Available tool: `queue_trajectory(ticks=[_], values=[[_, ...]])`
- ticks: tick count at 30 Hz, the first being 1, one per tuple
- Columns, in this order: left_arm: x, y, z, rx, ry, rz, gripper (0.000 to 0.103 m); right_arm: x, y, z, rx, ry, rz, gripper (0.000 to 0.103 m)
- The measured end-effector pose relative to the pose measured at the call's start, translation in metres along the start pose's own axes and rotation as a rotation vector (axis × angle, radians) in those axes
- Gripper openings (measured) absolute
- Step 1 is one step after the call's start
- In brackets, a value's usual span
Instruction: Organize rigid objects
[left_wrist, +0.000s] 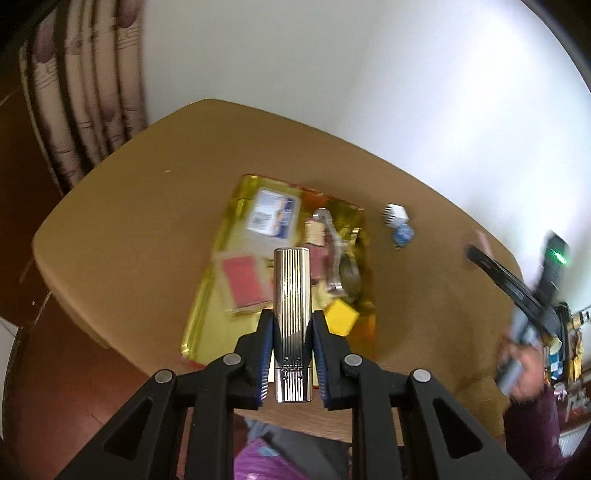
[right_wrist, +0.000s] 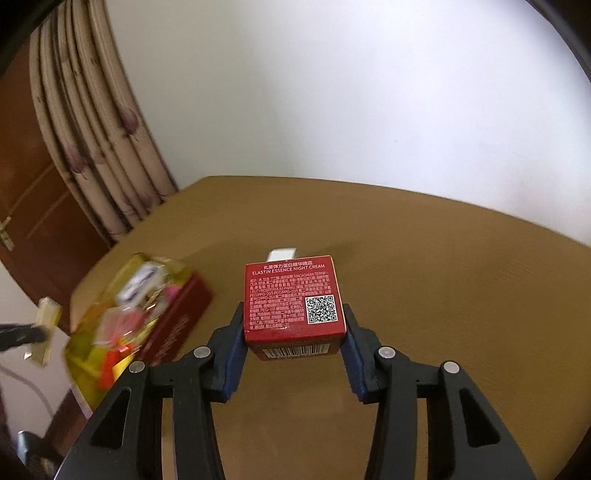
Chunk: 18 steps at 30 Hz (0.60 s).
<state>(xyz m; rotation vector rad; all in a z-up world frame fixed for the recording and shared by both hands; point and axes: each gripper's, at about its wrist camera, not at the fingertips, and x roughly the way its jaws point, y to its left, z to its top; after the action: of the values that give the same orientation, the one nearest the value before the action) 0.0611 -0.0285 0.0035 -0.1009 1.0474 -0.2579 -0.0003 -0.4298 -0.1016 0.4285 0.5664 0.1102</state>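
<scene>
Left gripper (left_wrist: 291, 325) is clamped on a ribbed silver lighter (left_wrist: 291, 314) above the yellow tray (left_wrist: 207, 325). Right gripper (right_wrist: 294, 325) pinches a red night cream box (right_wrist: 291, 299) over the table (right_wrist: 443, 277).

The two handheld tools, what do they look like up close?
Both tools, left and right, are black plastic linkages with triangular cut-outs and round silver pivot pins. Their fingers carry ribbed blue pads. The person's sleeve looks dark maroon.
</scene>
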Motion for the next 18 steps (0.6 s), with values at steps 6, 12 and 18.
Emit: queue_trajectory(ticks=[6,12,18], values=[[0.014,0.018,-0.004,-0.007,0.028,0.018,0.020,-0.032,0.011,-0.030,0.039,0.012,0.044,0.043],[0.042,0.018,0.003,0.022,0.019,0.076,0.020,-0.037,0.028,-0.035,0.023,0.036,0.047,0.043],[0.066,0.017,0.005,0.061,0.020,0.128,0.020,-0.034,0.055,-0.031,-0.009,0.045,0.094,0.043]])
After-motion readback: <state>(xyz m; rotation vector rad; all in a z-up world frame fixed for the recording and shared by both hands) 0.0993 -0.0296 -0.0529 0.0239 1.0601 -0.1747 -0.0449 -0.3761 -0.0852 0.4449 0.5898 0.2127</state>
